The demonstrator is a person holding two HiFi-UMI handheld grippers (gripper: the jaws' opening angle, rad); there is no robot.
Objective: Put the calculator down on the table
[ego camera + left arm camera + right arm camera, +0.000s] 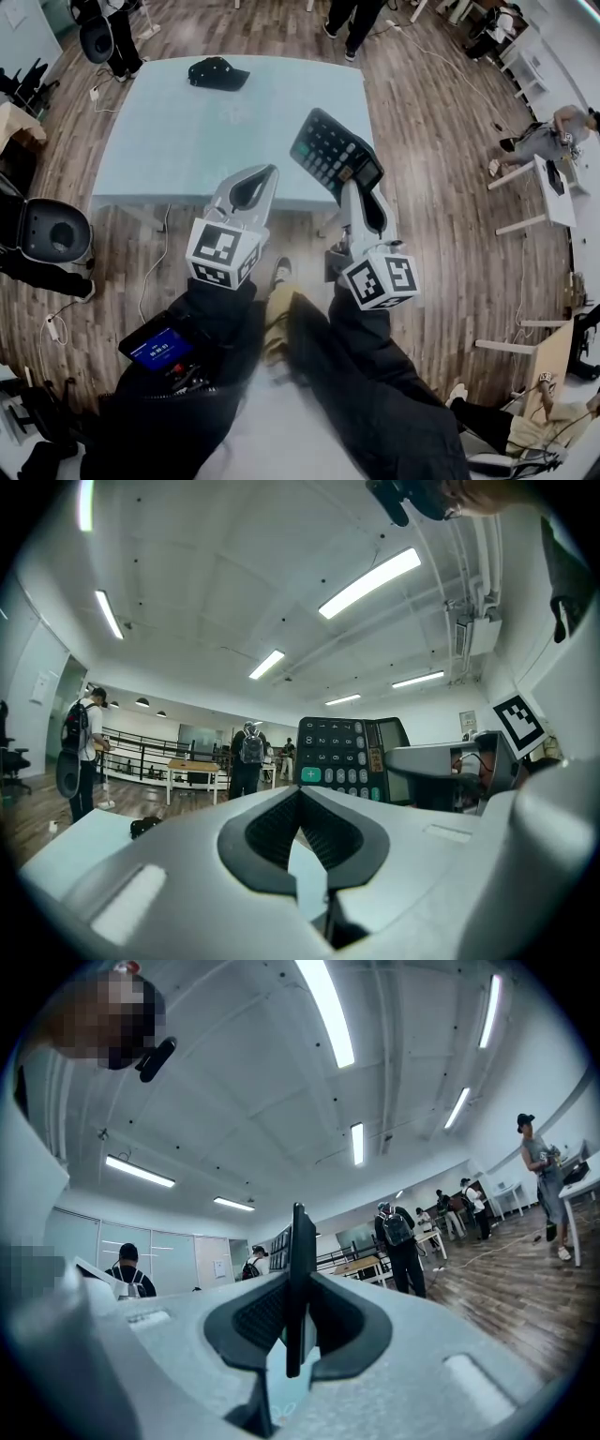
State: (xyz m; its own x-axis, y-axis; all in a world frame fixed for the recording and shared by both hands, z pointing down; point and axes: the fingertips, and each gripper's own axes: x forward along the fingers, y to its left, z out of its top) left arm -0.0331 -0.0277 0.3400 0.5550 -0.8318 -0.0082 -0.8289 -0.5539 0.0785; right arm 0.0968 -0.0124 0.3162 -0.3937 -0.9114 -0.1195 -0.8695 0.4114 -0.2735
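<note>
Head view: one calculator (pixel 335 155) pinched in right tongs (pixel 356 187); left tongs (pixel 265 178) pressed together, empty; one cap (pixel 217 72) on one table (pixel 169 141).

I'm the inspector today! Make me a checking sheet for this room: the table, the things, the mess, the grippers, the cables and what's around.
Surface: pale table, mostly bare.
Job's things: calculator held up by the table's near right corner, not yet down.
Clutter: black cap on the table's far side.
Grippers: right gripper shut on the calculator's edge; left gripper shut, empty.
Cables: white cable across the floor.
Surroundings: wooden floor, people standing, white desks at right.
</note>
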